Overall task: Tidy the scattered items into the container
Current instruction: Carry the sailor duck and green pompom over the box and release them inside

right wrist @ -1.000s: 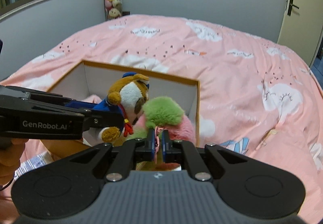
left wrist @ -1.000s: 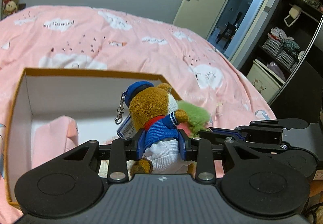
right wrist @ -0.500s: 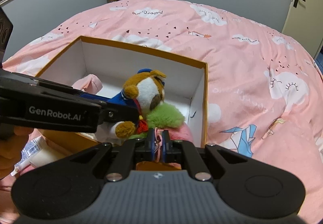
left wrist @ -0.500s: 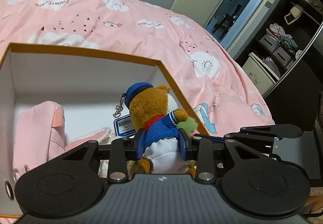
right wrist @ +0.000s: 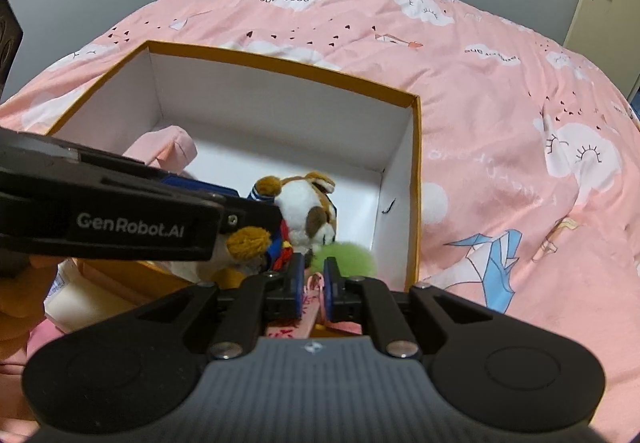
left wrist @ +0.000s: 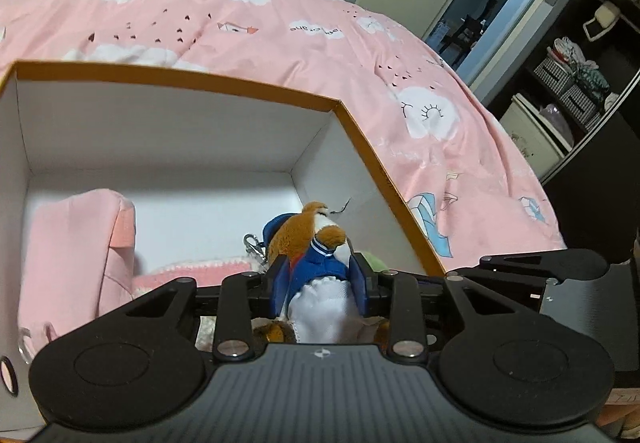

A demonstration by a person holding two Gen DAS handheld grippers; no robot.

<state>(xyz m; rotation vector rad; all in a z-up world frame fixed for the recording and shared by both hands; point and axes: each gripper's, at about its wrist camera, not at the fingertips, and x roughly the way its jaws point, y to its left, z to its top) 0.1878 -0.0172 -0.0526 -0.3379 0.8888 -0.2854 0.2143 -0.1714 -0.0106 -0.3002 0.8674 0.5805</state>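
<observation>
Two toys held low inside the box, ready to drop.

The left gripper [left wrist: 320,285] is clamped partway on the bear [left wrist: 316,267] at its blue-jacketed middle, tipping it head-first so it should clear the wall and land on the white floor of the box [right wrist: 416,147]. The bear is brown and white, with a blue cap, a metal clip and white trousers. The right gripper [right wrist: 313,283], nearly closed, pinches a thin pink tab of the pom-pom [right wrist: 346,257], a fluffy green ball hanging just beside the bear's muzzle in the box's near right corner. A pink bag [left wrist: 72,243] already lies against the box's left wall. The box sits on a pink bedspread [right wrist: 500,123].
</observation>
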